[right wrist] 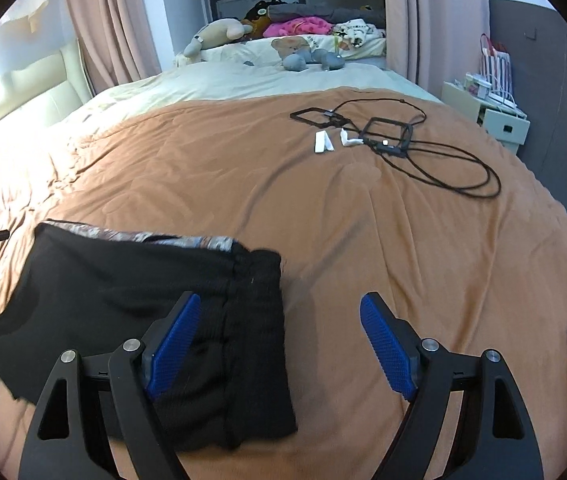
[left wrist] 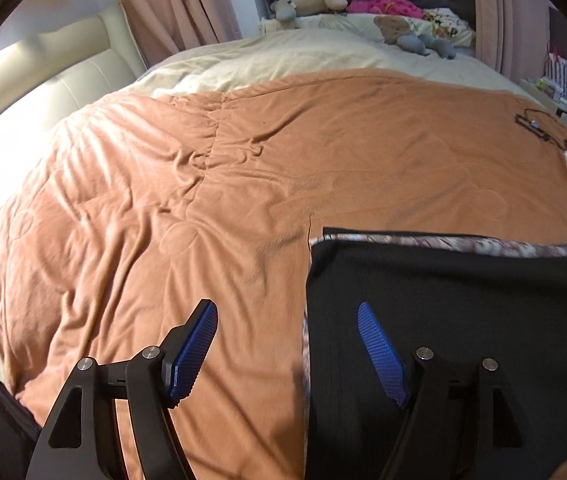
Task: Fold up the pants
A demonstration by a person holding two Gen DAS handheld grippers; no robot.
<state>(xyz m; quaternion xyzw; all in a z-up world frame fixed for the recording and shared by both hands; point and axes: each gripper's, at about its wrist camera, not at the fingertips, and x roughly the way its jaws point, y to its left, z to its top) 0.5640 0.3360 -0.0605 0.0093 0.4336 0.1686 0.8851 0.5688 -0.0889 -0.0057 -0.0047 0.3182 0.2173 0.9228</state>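
In the left wrist view, the left gripper stands with its jaws spread wide and nothing between the blue pads; one pad hangs over the bare orange blanket, the other over the black cloth. The pants lie flat on the blanket at the lower right of this view, folded into a compact block with a straight left edge, and a strip of patterned lining shows along the far edge. The spread jaws and the flat lie of the cloth suggest that the garment is released and that a fold is complete. A black cable lies far off at the right edge of the bed, and soft toys sit at the head, well apart from the work. In the right wrist view, the right gripper is likewise spread and empty, one pad over the ribbed waistband end of the pants, the other over bare blanket. The folded block lies at the lower left, clear of the coiled cable and two small white pieces beyond it, which keeps the folding area free of snags. A dark item at the left edge bears small pale lettering, too blurred to read. No brand or label is legible on the pants in either view.
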